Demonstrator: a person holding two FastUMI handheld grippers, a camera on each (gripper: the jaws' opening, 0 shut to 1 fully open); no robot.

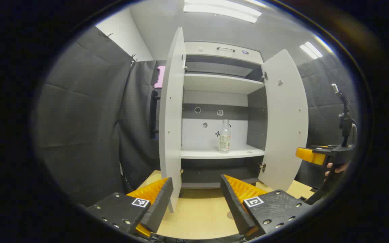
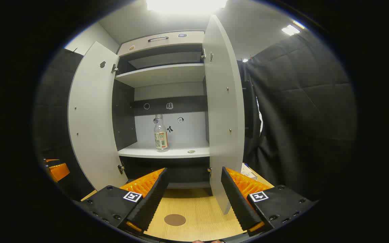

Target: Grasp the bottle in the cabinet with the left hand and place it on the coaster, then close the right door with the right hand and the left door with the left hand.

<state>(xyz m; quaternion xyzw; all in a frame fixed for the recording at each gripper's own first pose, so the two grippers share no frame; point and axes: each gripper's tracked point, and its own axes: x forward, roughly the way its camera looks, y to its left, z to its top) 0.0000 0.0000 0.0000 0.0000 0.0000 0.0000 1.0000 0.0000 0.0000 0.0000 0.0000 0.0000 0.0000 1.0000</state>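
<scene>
Gaping wide, left gripper (image 1: 197, 199) holds nothing, fingers spread over the light wooden tabletop (image 1: 198, 216), pointed at the cabinet. Right gripper (image 2: 192, 199) is likewise spread apart and empty above the same tabletop, with the round brown coaster (image 2: 175, 219) lying between its fingertips in the right gripper view. Clear plastic bottle with a printed label (image 1: 225, 136) stands upright on the lower white shelf (image 1: 221, 153) of the grey-and-white cabinet (image 1: 219, 84), well apart from both grippers. Left door (image 1: 171, 118) and right door (image 1: 285, 118) both stand swung open. A hand (image 1: 336, 167) grips the right gripper's handle at the far right of the left gripper view.
</scene>
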